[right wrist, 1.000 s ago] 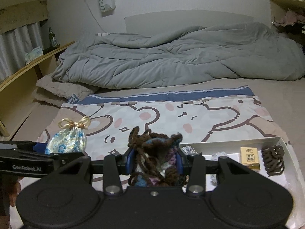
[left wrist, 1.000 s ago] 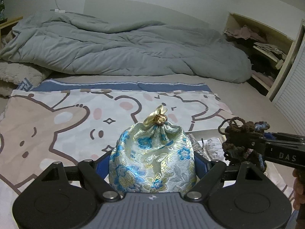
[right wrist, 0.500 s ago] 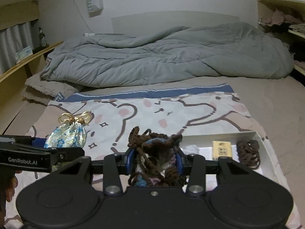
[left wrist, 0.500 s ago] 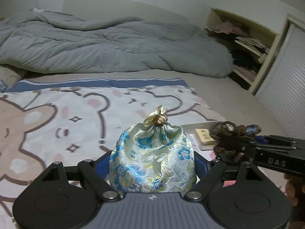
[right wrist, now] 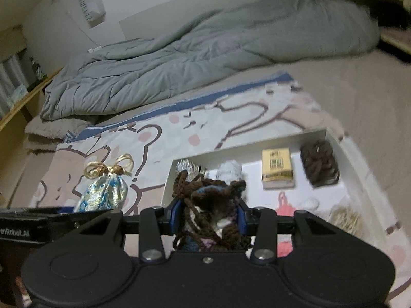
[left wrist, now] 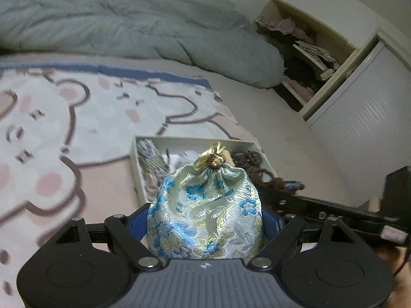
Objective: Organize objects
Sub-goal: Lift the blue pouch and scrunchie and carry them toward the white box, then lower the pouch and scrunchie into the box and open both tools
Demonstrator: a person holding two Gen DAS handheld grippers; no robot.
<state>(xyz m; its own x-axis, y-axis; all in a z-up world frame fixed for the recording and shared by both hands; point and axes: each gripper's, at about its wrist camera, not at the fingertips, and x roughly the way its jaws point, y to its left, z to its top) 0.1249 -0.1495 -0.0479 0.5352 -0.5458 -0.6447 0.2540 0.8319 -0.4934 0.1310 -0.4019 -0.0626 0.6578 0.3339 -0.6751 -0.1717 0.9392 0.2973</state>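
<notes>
My left gripper (left wrist: pixel 205 220) is shut on a pale brocade pouch (left wrist: pixel 205 213) with blue flowers and a gold cord, held above the near left part of a white tray (left wrist: pixel 195 140). The pouch also shows in the right wrist view (right wrist: pixel 102 192). My right gripper (right wrist: pixel 208 218) is shut on a brown knitted pouch (right wrist: pixel 210 205), held over the near left part of the white tray (right wrist: pixel 336 141). The brown pouch also shows in the left wrist view (left wrist: pixel 277 183), to the right of the brocade pouch.
The tray holds a yellow box (right wrist: pixel 277 166), a brown hair claw (right wrist: pixel 319 161), a silver tinsel piece (right wrist: pixel 188 168), a pink item (right wrist: pixel 283 206) and other small things. It lies on a bear-print blanket (right wrist: pixel 154 138). A grey duvet (right wrist: pixel 205 59) lies behind; shelves (left wrist: pixel 308 48) stand right.
Both grippers have swung right and tilted down toward the tray with their pouches still held. The tray now fills more of both views.
</notes>
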